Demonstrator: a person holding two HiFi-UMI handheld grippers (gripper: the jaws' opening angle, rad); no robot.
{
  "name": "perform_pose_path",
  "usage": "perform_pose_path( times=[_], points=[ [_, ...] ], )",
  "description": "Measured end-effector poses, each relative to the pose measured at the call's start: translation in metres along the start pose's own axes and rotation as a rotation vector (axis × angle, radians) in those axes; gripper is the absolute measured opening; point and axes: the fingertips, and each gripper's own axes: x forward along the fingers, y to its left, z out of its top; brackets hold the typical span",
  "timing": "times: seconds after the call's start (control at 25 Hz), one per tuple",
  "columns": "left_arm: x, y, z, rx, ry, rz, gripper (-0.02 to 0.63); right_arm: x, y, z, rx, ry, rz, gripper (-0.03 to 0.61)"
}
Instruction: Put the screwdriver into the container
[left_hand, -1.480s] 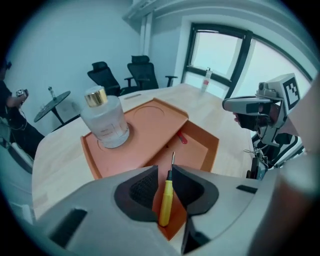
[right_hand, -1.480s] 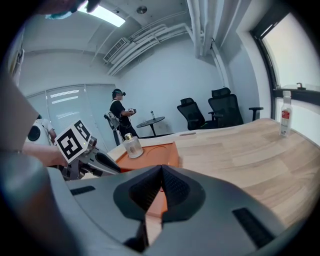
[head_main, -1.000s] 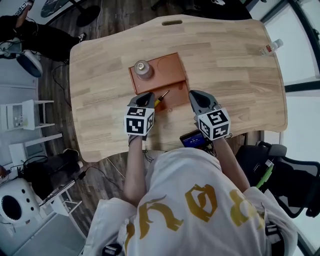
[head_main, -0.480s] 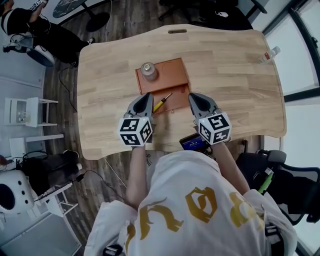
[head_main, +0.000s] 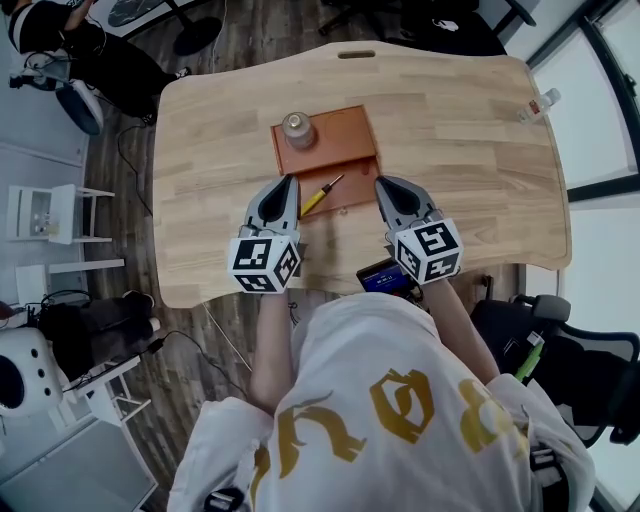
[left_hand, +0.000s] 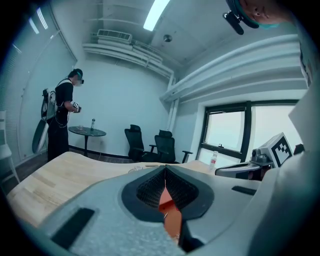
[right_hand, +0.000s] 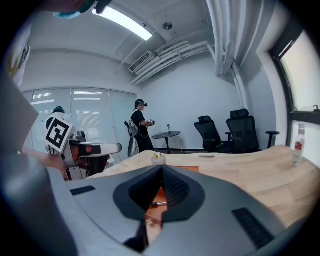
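The screwdriver (head_main: 320, 195), yellow-handled with a thin metal shaft, lies slantwise in the front section of the orange-brown container (head_main: 335, 135) on the wooden table. My left gripper (head_main: 289, 181) hangs just left of the handle, apart from it, jaws shut and empty. On the other side, my right gripper (head_main: 381, 184) hovers at the container's front right corner, also shut with nothing held. In the left gripper view the closed left gripper (left_hand: 165, 166) shows a strip of the container (left_hand: 169, 209) below its tips. The right gripper (right_hand: 161, 166) shows the screwdriver (right_hand: 158, 204) there.
A small capped jar (head_main: 297, 130) stands in the container's back left corner. A dark device with a blue screen (head_main: 383, 277) lies at the table's near edge. A plastic bottle (head_main: 541, 98) stands at the far right edge. A person (left_hand: 62, 117) stands by a round table.
Both grippers have lifted and drawn back from the container toward me, the left one tipping upward. The screwdriver stays where it lay.
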Motion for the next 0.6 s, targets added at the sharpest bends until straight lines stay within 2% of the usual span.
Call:
perform_pose_path(
  times=[0.28,0.6],
  points=[
    [0.0021,-0.0016,-0.0013,0.024,0.017,-0.003,0.011,0.0025,-0.0012,-0.0002,-0.004,0.008,-0.003,0.011],
    [0.0074,0.0003,-0.0104,0.006,0.042,0.000,0.011,0.0048,-0.0061,-0.0068,0.012,0.020,-0.004,0.010]
  ],
)
